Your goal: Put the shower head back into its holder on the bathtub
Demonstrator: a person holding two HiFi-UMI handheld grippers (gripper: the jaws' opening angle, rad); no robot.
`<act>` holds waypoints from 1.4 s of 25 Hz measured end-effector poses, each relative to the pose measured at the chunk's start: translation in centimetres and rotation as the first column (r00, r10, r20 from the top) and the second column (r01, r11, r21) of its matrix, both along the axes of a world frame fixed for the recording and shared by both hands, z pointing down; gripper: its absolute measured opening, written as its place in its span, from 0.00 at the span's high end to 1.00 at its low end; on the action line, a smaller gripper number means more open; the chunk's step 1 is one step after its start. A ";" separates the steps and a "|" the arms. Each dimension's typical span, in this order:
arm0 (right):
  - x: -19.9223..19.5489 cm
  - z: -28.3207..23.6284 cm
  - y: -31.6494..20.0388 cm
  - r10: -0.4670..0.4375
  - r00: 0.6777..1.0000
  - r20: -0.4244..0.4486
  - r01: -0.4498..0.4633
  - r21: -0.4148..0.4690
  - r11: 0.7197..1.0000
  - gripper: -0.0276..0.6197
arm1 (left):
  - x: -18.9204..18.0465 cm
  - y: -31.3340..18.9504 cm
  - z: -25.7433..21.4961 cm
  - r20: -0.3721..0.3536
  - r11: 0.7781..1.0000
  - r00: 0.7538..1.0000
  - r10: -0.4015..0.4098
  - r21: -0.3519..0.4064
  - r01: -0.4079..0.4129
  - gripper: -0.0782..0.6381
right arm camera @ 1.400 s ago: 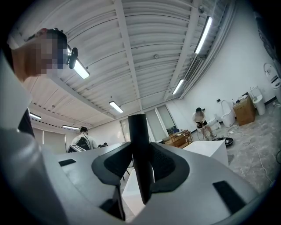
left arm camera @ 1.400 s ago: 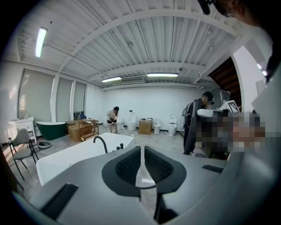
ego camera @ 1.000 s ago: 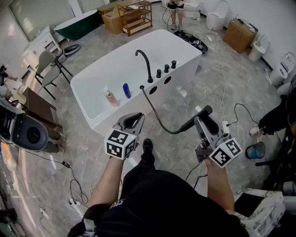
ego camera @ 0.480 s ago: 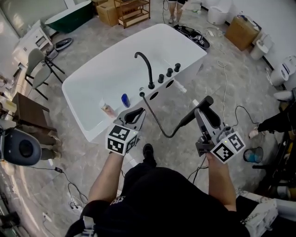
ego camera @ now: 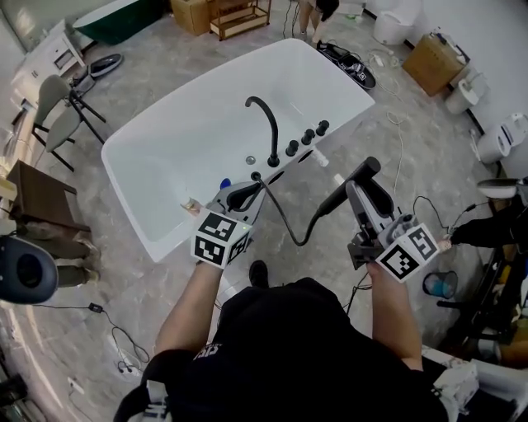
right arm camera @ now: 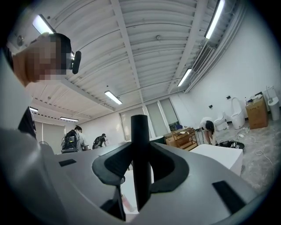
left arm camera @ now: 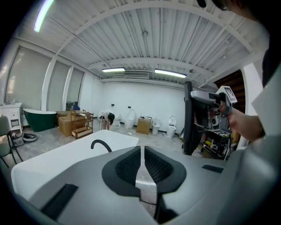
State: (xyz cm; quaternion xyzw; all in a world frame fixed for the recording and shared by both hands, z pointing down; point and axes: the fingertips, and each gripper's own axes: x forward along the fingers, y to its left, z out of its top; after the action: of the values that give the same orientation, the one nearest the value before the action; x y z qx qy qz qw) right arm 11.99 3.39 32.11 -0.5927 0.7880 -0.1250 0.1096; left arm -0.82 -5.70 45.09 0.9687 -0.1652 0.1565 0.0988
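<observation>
The white bathtub (ego camera: 346, 95) fills the middle of the head view, with a black curved faucet (ego camera: 268, 124) and three black knobs (ego camera: 307, 136) on its near deck. My right gripper (ego camera: 365, 196) is shut on the black stick-shaped shower head (ego camera: 351, 185), held upright beside the tub; its handle (right arm camera: 139, 145) stands between the pads. A black hose (ego camera: 285, 218) sags from the shower head to the deck beside the faucet. My left gripper (ego camera: 241, 198) hovers over the near rim, shut and empty (left arm camera: 142, 160). The holder itself I cannot make out.
A pink bottle (ego camera: 192, 206) and a blue one (ego camera: 224, 183) stand on the tub's near rim beside the left gripper. Chairs (ego camera: 49, 107) stand at the left, cardboard boxes (ego camera: 429, 62) and toilets at the right. Cables trail over the floor. A person (ego camera: 318, 8) bends down beyond the tub.
Both grippers have travelled forward toward the tub, which now lies closer beneath them. The left gripper has come over the near rim. The right one still grips the shower head.
</observation>
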 end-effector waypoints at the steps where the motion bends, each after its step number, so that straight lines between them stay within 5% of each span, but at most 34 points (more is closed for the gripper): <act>1: 0.4 -0.1 -0.6 -0.002 1.000 0.002 0.002 -0.003 1.000 0.75 | 0.5 -0.1 0.0 -0.005 1.000 1.000 0.005 -0.006 -0.005 0.83; 9: 4.5 0.3 -6.3 -0.064 0.998 0.025 0.064 -0.017 0.998 0.75 | 4.8 -3.9 -0.3 0.020 1.000 0.999 -0.027 -0.008 0.027 0.83; 15: 8.0 1.5 -12.8 -0.197 0.979 0.051 0.199 -0.035 0.979 0.75 | 7.1 -9.3 0.4 0.047 0.983 0.982 -0.181 -0.024 0.183 0.83; 24: 10.2 -1.2 -20.7 -0.447 0.894 0.035 0.447 0.018 0.894 0.75 | 10.3 -14.1 0.0 0.058 0.922 0.922 -0.383 -0.041 0.385 0.83; 31: 9.5 -1.3 -22.5 -0.521 0.853 0.030 0.520 0.023 0.854 0.75 | 14.3 -10.7 1.2 0.036 0.967 0.970 -0.241 -0.082 0.243 0.83; 35: 8.3 -2.6 -23.3 -0.524 0.851 0.034 0.522 0.040 0.852 0.75 | 15.7 -10.0 1.6 0.031 0.979 0.984 -0.174 -0.104 0.177 0.69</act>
State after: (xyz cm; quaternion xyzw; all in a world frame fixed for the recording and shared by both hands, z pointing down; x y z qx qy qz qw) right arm 20.26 -19.91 29.55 -0.3517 0.9186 -0.1516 0.0973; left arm 14.92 -15.68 46.69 0.9419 -0.2425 0.1666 0.1620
